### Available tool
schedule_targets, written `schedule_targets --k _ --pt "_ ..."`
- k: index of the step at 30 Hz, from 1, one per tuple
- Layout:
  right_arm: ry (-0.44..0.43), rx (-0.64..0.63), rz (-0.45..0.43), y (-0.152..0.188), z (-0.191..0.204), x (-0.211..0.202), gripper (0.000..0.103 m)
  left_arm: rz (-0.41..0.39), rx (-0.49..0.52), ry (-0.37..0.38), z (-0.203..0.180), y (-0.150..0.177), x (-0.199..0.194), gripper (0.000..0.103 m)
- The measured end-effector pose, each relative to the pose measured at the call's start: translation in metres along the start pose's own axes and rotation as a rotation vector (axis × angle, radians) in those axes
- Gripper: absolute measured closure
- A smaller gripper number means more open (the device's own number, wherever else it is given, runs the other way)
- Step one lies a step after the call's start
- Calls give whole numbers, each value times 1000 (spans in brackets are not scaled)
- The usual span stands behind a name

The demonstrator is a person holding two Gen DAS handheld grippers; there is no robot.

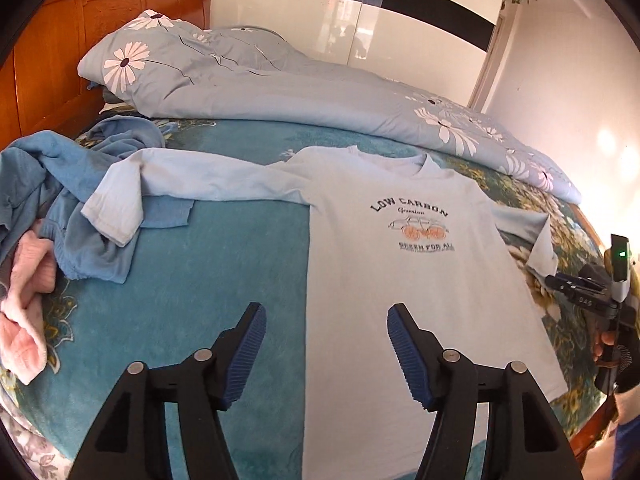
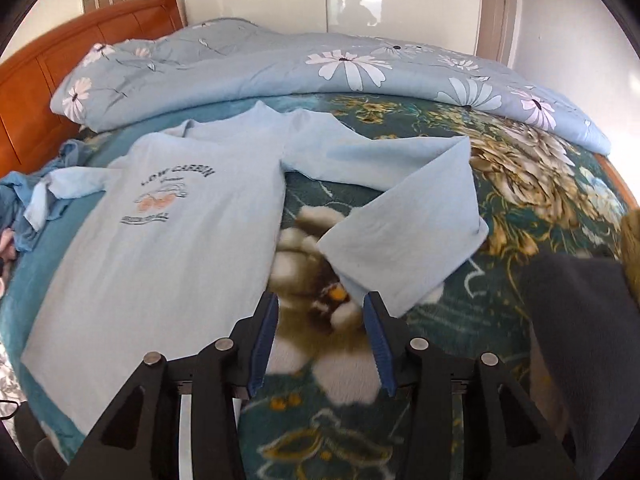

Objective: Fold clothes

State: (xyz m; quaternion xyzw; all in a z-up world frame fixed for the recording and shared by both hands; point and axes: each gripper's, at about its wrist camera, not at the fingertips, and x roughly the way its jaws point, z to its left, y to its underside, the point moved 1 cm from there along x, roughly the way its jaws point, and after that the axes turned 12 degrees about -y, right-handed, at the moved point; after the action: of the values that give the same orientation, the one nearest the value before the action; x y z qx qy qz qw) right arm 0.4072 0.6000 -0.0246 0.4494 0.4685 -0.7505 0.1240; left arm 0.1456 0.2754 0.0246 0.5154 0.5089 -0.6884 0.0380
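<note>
A pale blue long-sleeved shirt [image 1: 400,280] with a "LOW CARBON" print lies face up on the bed. It also shows in the right wrist view [image 2: 168,248]. Its one sleeve [image 1: 192,184] stretches out to the left. Its other sleeve [image 2: 404,216] is bent back on itself, its cuff end near my right gripper. My left gripper [image 1: 326,324] is open and empty, hovering over the shirt's lower left edge. My right gripper [image 2: 320,312] is open and empty, just short of the bent sleeve's cuff. The right gripper also shows at the left wrist view's right edge [image 1: 560,282].
A teal floral bedspread [image 1: 224,264] covers the bed. A folded daisy-print duvet [image 1: 248,88] lies along the far side. A heap of blue clothes [image 1: 60,200] and a pink garment [image 1: 24,320] lie at the left. A dark grey garment [image 2: 580,340] lies at the right. The wooden headboard [image 1: 52,40] stands at the left.
</note>
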Motion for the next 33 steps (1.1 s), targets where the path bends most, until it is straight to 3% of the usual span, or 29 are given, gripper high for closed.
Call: schedule_targets --k 5,8,11,15,22,27,30,33 --pt "92 -76 95 -17 -3 45 57 -13 -22 42 -25 -17 25 36" --pt "109 -57 93 -19 -9 50 58 -10 -34 72 -33 -24 41 36" --pt "128 -7 102 -21 -18 48 97 -20 -29 87 -37 -34 51 36" --pt "-18 182 55 -38 -42 23 98 -48 -32 101 -38 -45 61 36" --pt "-221 409 -211 -126 -64 -87 98 -71 -197 163 4 -36 69 36" --pt "-256 335 -286 -201 -15 -119 98 -84 -287 160 33 -29 67 36" --pt "-291 248 -256 -234 36 -102 98 -76 -336 143 49 -25 70 36" --pt "-341 164 -188 -257 92 -61 98 -70 -392 154 67 -21 71 36"
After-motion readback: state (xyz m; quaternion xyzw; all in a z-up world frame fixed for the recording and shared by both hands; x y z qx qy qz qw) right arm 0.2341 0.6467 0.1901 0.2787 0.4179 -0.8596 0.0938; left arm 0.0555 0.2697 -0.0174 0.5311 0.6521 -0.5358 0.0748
